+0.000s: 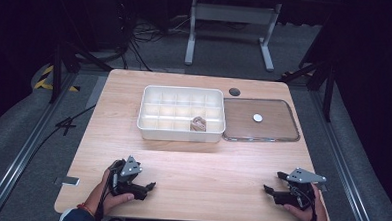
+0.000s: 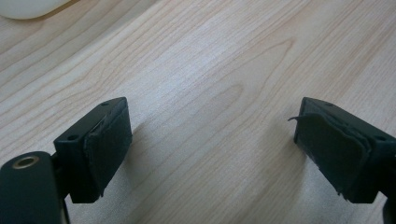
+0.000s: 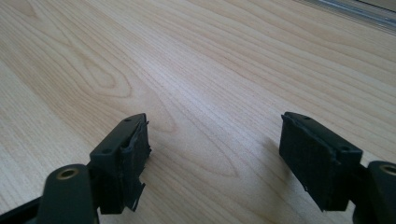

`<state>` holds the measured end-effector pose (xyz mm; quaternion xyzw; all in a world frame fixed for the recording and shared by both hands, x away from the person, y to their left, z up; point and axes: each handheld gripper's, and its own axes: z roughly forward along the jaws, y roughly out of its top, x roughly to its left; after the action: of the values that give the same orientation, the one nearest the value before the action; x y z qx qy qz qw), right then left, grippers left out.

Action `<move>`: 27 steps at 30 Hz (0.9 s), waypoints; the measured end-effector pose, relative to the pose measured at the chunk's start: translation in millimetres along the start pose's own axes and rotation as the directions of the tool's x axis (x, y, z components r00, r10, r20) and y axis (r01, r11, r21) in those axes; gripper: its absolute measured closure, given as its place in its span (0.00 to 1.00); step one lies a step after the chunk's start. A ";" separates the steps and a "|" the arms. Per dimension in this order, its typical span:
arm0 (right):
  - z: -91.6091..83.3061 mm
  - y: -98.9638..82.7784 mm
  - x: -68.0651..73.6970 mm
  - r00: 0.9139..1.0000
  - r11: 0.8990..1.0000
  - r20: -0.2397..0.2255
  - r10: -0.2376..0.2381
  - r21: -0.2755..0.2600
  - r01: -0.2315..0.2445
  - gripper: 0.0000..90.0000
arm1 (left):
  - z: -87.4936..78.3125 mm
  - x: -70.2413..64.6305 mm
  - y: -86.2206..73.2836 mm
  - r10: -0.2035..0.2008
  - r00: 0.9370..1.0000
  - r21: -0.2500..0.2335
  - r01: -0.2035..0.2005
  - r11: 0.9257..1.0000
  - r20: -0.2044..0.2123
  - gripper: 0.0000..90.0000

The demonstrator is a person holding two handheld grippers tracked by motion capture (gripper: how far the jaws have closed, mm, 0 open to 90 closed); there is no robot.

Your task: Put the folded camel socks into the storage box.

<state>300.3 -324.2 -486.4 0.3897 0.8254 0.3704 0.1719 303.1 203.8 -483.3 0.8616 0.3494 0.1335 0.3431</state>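
A white box point(image 1: 148, 126) divided into several compartments stands at the back middle of the wooden table point(image 1: 206, 166). One front compartment holds a small brownish item point(image 1: 198, 124). Near the front left edge, a hand rests my left gripper point(image 1: 149, 187) on the table, pointing right. Its jaws stand wide open over bare wood in the left gripper view point(image 2: 212, 140). My right gripper point(image 1: 268, 190) lies at the front right, pointing left. It is open too, with nothing between its pads point(image 3: 215, 149).
A clear lid point(image 1: 278, 129) lies flat to the right of the box, with a small white disc point(image 1: 257, 117) on it. A dark round hole point(image 1: 234, 91) sits behind it. The box's corner point(image 2: 28, 7) and the lid's edge point(image 3: 355, 9) show in the gripper views.
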 end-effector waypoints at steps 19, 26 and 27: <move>0.0 0.1 -0.2 1.000 1.000 0.005 0.008 -0.001 -0.008 0.27 | -0.3 0.4 0.2 0.006 1.000 0.002 -0.006 1.000 -0.003 0.13; 0.1 0.2 -0.3 1.000 1.000 0.005 0.010 0.000 -0.010 0.27 | -0.1 0.7 0.2 0.009 1.000 0.001 -0.009 1.000 -0.002 0.12; 0.1 0.2 -0.3 1.000 1.000 0.005 0.010 0.000 -0.010 0.27 | -0.2 0.7 0.3 0.008 1.000 0.002 -0.008 1.000 -0.002 0.12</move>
<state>300.6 -324.3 -486.3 0.3947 0.8231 0.3703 0.1721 303.6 204.2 -483.0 0.8632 0.3464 0.1355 0.3415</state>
